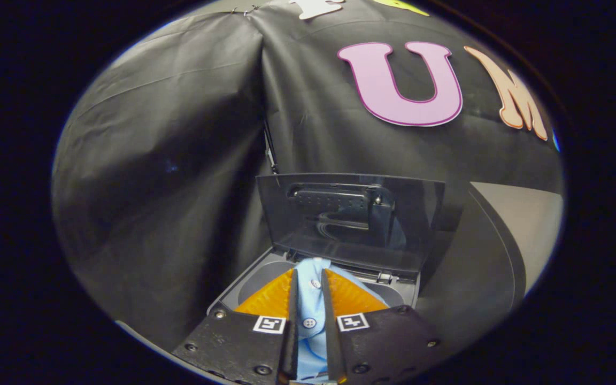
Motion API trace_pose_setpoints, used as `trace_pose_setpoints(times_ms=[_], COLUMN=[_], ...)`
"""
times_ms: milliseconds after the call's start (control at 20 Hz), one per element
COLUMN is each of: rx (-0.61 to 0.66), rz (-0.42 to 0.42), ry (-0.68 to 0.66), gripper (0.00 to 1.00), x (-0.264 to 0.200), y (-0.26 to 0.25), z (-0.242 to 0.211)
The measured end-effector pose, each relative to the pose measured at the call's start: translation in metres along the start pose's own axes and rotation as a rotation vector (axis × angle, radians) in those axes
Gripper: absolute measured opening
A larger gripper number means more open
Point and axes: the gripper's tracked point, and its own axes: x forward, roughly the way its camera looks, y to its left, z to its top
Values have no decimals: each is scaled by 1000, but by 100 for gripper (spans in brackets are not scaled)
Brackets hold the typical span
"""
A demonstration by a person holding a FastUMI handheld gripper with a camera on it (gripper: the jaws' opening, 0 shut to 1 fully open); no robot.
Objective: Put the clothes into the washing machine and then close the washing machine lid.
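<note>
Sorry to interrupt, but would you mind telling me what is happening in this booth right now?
A person is loading laundry with the hand-held gripper. Its two fingers are pressed on a light blue buttoned shirt, held over the opening of a small top-loading washing machine. The machine's tinted lid stands upright beyond the fingers, not yet closed.

The lone camera rides on the hand-held gripper (pixel 308 278), looking forward and slightly down along its two fingers at the bottom centre. It sits very close to the washing machine (pixel 265 278), whose raised lid (pixel 348 219) stands mid-frame (fisheye bending the edges), with the booth wall (pixel 179 133) filling the upper half.
</note>
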Motion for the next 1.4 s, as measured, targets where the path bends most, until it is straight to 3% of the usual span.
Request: trace_pose_setpoints(times_ms=[250, 850, 1400], rx=[11, -23, -28], rz=[14, -1, -40], ry=[-80, -101, -145], gripper=[18, 17, 97], x=[-18, -37, -43], y=[6, 7, -5], z=[33, 34, 39])
